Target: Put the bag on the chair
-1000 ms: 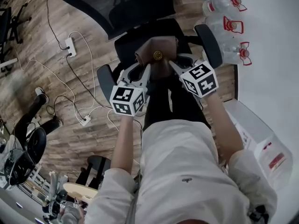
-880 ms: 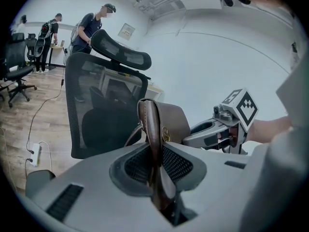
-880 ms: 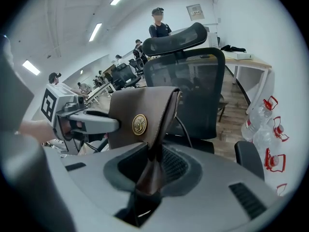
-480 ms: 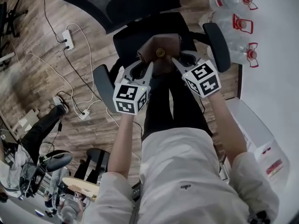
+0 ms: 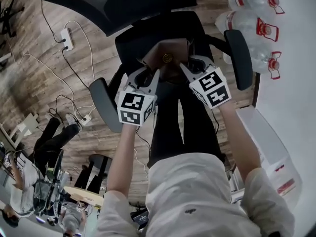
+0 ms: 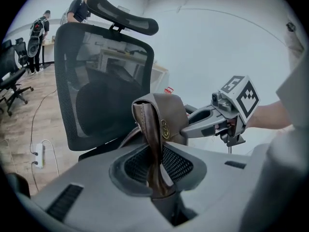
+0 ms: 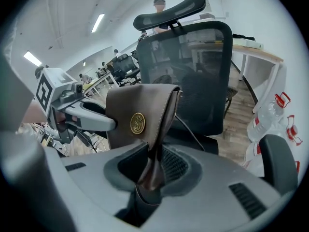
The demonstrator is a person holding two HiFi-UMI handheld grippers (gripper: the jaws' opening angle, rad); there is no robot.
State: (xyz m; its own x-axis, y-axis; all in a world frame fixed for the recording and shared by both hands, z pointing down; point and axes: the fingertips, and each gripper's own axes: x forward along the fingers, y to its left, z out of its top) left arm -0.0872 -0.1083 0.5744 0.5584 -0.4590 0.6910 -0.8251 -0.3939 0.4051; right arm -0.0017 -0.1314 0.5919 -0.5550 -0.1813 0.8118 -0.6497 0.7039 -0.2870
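A brown leather bag (image 5: 168,58) with a round brass emblem hangs over the seat (image 5: 148,33) of a black mesh office chair. My left gripper (image 5: 155,73) is shut on the bag's left edge. The right gripper (image 5: 183,67) is shut on its right side. In the left gripper view the bag's folded edge (image 6: 154,129) stands clamped between my jaws (image 6: 157,182), with the right gripper (image 6: 227,115) across from it and the chair back (image 6: 101,86) behind. From the right gripper view, the bag (image 7: 137,117) rises out of my jaws (image 7: 150,178), and the left gripper (image 7: 67,105) holds its far side.
The chair's armrests (image 5: 104,104) (image 5: 238,58) flank the grippers. Several large water bottles (image 5: 261,28) stand by a white table (image 5: 291,83) at the right. A power strip (image 5: 64,37) and cables lie on the wood floor at the left. People and other chairs are at the lower left.
Both grippers still hold the bag. The chair has shifted in the head view, so its seat lies more squarely under the bag. Someone's legs at the left have moved down the frame.
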